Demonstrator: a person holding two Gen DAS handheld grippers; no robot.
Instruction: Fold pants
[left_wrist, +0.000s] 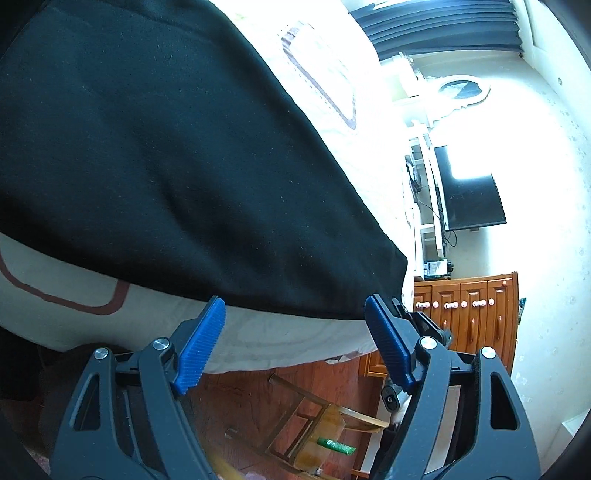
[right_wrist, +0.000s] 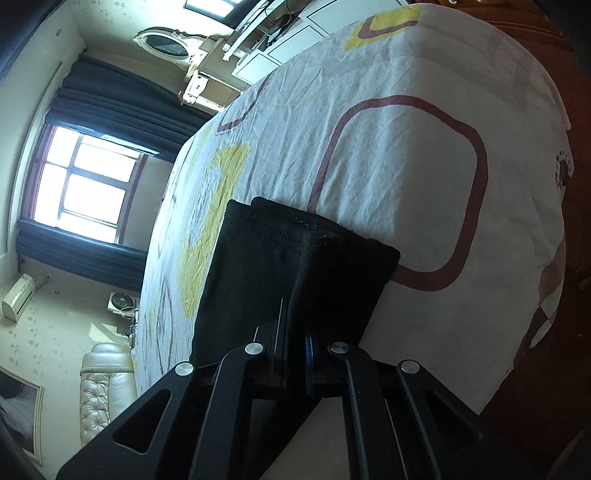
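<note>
The black pants (left_wrist: 166, 155) lie on a white bed sheet (left_wrist: 280, 339) with brown and yellow shapes. In the left wrist view they fill the upper left, their lower edge just beyond my left gripper (left_wrist: 295, 317), which is open with blue pads (left_wrist: 201, 347) on either side and holds nothing. In the right wrist view my right gripper (right_wrist: 295, 306) is shut on the pants (right_wrist: 295, 258) near the leg hems, which lie stacked on the sheet (right_wrist: 406, 166).
The bed edge (left_wrist: 295, 363) runs just below the left gripper, with wooden floor and a wooden stool (left_wrist: 314, 424) beneath. A wooden cabinet (left_wrist: 469, 314) and a dark screen (left_wrist: 469, 192) stand to the right. A window (right_wrist: 88, 184), curtains and a padded chair (right_wrist: 103, 384) are left of the bed.
</note>
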